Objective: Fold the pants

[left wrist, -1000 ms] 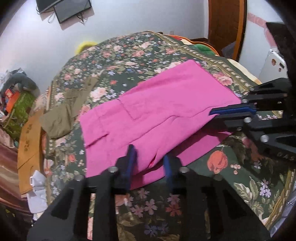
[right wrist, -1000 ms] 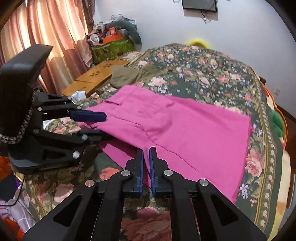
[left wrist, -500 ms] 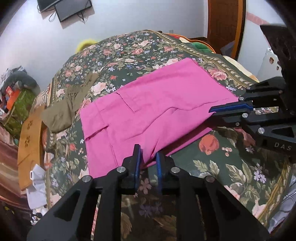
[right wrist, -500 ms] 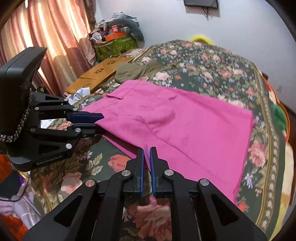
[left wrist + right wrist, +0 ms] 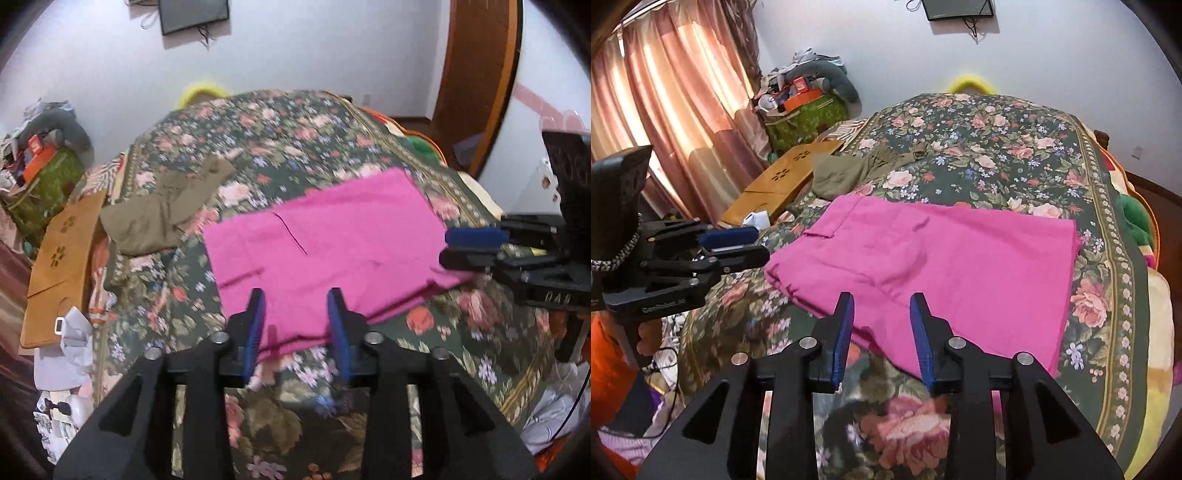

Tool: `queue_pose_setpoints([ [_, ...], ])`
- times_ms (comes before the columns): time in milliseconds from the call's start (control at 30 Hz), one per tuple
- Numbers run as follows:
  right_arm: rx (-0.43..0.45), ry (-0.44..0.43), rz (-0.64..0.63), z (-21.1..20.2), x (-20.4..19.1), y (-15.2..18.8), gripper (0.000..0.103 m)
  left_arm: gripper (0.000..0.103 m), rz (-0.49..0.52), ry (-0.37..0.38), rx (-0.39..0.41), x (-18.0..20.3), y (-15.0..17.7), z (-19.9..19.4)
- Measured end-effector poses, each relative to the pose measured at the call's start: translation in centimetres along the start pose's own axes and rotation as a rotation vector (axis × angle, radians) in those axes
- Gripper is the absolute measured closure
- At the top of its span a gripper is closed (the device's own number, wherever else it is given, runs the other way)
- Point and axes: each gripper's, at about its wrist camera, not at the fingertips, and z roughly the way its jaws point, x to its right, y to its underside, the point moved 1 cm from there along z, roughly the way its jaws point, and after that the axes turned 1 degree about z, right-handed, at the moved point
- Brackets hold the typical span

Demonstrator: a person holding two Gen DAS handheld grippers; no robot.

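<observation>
On the bed: your pink pants lie flat on the floral bedspread, folded into a neat rectangle with the near edge just in front of both tools.
Left gripper: your left gripper has just been opening; half a second back its blue pads nearly met over the near hem, and now they stand spread, the hem seen between them but not pinched.
Right gripper: your right gripper has just been opening too; a moment ago its jaws were pressed almost together at the pants' edge, and now they are parted with pink cloth showing in the gap, free of the pads.
Cloth: the near edge that rose in folds towards your tools a second ago now lies flat on the bedspread.
Meaning for the task: you seem to have let go of a finished fold; the lengthwise half looks done, and a crosswise fold is likely left.
Beside the pants: olive trousers lie crumpled past the far left corner, apart from the pink cloth.
Writing, left tool: the side of the left handle in the right view carries small pale lettering, too blurred to read with confidence.
Writing, right tool: the left view shows letters that look like "DAS", though blur leaves them unsure.
Other labels: none legible on the wall screen or the cluttered boxes.
</observation>
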Motion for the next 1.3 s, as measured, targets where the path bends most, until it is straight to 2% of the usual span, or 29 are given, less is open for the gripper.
queue_pose_setpoints([
  [200, -0.047, -0.026, 0.041, 2.4, -0.3, -0.2, 0.071, 0.066, -0.056, 0.025, -0.022, -1.0, -0.5, 2.2],
  [300, -0.104, -0.018, 0.051, 4.1, 0.0, 0.5, 0.070, 0.066, -0.059, 0.022, -0.065, -1.0, 0.2, 4.0],
  [400, -0.135, -0.006, 0.060, 4.7, 0.8, 1.5, 0.071, 0.066, -0.050, -0.012, -0.118, -1.2, 1.6, 5.7],
  [533, -0.123, 0.028, 0.071, 3.6, 2.2, 2.3, 0.071, 0.064, -0.068, -0.002, -0.112, -2.1, 2.8, 5.6],
  [900, -0.135, 0.089, 0.229, 0.5, 7.7, 5.8, 0.069, 0.061, -0.081, -0.013, -0.105, -2.3, 3.4, 5.1],
  [1033, -0.134, 0.126, 0.238, -0.7, 8.8, 6.8, 0.069, 0.060, -0.095, -0.007, -0.104, -2.4, 3.5, 5.1],
  [1133, -0.142, 0.152, 0.227, -1.3, 9.0, 7.1, 0.069, 0.056, -0.093, -0.017, -0.106, -2.5, 3.4, 5.1],
  [1267, -0.152, 0.142, 0.231, -1.6, 9.3, 6.9, 0.069, 0.045, -0.106, -0.040, -0.113, -2.9, 3.4, 5.1],
  [1300, -0.157, 0.141, 0.232, -1.7, 9.5, 6.8, 0.069, 0.044, -0.118, -0.035, -0.119, -3.1, 3.3, 5.0],
])
